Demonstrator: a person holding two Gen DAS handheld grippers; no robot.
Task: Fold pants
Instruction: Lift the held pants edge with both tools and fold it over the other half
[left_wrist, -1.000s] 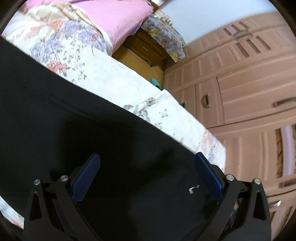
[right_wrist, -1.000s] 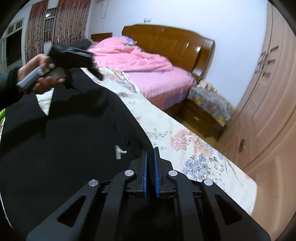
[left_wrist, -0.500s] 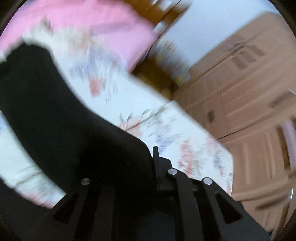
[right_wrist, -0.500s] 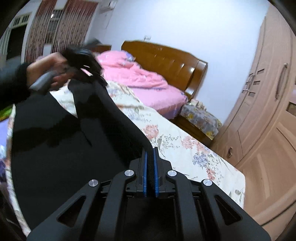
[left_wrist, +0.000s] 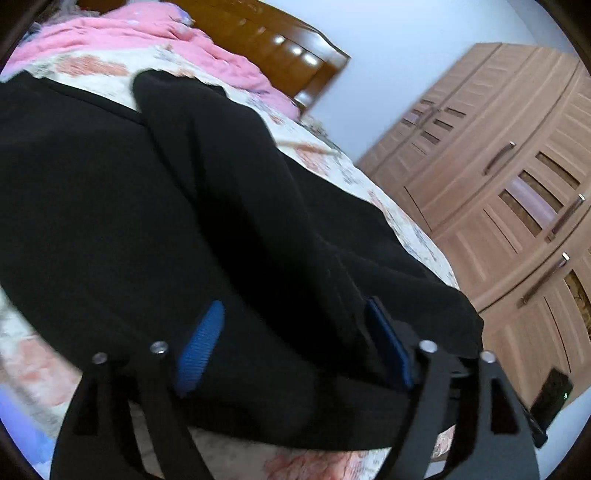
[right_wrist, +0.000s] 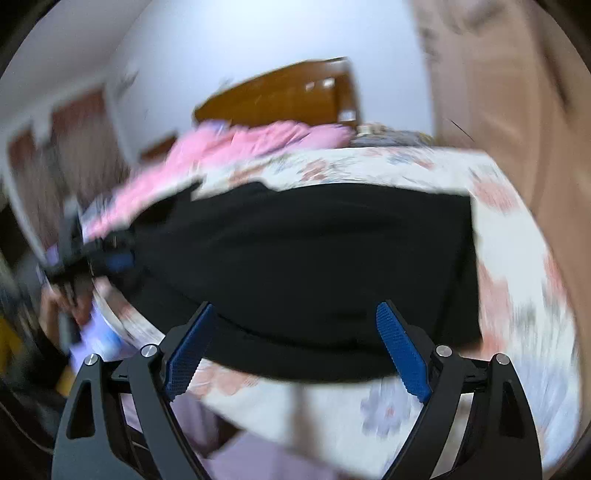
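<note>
The black pants (left_wrist: 155, 206) lie folded on the flowered bedsheet (left_wrist: 399, 218). In the left wrist view my left gripper (left_wrist: 295, 347) is open, its blue pads (left_wrist: 201, 347) wide apart with the pants' near edge bunched between them. In the blurred right wrist view the pants (right_wrist: 314, 266) form a dark rectangle on the sheet (right_wrist: 517, 280). My right gripper (right_wrist: 295, 347) is open and empty, held just before the pants' near edge. The left gripper (right_wrist: 110, 258) shows at the pants' left end, held by a hand.
A pink quilt (left_wrist: 155, 40) and wooden headboard (left_wrist: 280, 40) lie at the far end of the bed. A brown wardrobe (left_wrist: 509, 192) stands to the right. The bed's near edge (right_wrist: 332, 417) drops off below the right gripper.
Both grippers were shut on the pants and carried them over; now both are open and the pants lie folded on the bed. The right gripper has drawn back.
</note>
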